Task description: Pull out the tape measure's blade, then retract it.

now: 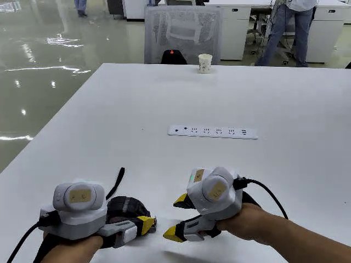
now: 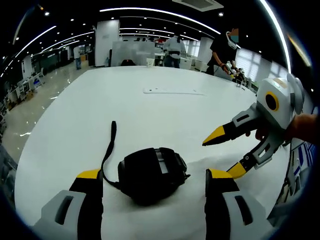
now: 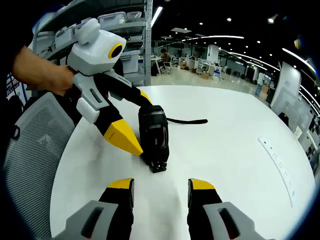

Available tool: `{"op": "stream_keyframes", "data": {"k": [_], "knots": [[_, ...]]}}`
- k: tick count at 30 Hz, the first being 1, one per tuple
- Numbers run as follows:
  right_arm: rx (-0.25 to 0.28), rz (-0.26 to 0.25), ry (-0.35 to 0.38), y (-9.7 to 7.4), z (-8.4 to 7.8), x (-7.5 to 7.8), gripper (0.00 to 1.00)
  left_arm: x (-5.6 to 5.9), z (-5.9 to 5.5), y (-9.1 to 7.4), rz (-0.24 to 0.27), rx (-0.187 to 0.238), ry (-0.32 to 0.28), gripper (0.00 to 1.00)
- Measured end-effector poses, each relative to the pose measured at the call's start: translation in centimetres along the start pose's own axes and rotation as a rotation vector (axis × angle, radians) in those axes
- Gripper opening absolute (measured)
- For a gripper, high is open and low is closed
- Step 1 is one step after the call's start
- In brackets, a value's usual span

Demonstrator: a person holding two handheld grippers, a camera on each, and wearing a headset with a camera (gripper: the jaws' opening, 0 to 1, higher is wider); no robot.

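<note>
A black tape measure (image 1: 127, 209) lies on the white table (image 1: 247, 93) near its front edge, its black wrist strap (image 1: 116, 182) trailing away. My left gripper (image 1: 141, 215) stands open with the case (image 2: 152, 172) between its yellow-tipped fingers, a small gap showing on each side. My right gripper (image 1: 176, 217) is open just right of the case and holds nothing. In the right gripper view the tape measure (image 3: 154, 131) stands ahead of the right gripper (image 3: 161, 186), its blade end facing the jaws. No blade is drawn out.
A white power strip (image 1: 213, 131) lies mid-table. A paper cup (image 1: 205, 63) stands at the far edge in front of a mesh chair (image 1: 182, 34). A person (image 1: 290, 27) stands by white cabinets at the back right.
</note>
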State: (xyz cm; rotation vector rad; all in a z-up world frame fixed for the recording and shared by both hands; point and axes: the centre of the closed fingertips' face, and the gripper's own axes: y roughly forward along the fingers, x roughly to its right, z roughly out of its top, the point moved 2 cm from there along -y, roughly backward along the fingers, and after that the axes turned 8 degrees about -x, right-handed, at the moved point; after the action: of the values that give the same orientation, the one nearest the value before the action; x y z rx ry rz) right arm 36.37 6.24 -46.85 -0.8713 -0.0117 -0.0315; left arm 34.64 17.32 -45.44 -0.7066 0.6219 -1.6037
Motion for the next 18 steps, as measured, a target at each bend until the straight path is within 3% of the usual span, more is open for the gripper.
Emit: {"op": "stream_keyframes", "data": {"k": [18], "knots": [[0.056,-0.081,0.096,-3.1,-1.2,-0.8,0.53,0.6,-1.1,-1.6,-0.054,0.008,0.074,0.9]]}}
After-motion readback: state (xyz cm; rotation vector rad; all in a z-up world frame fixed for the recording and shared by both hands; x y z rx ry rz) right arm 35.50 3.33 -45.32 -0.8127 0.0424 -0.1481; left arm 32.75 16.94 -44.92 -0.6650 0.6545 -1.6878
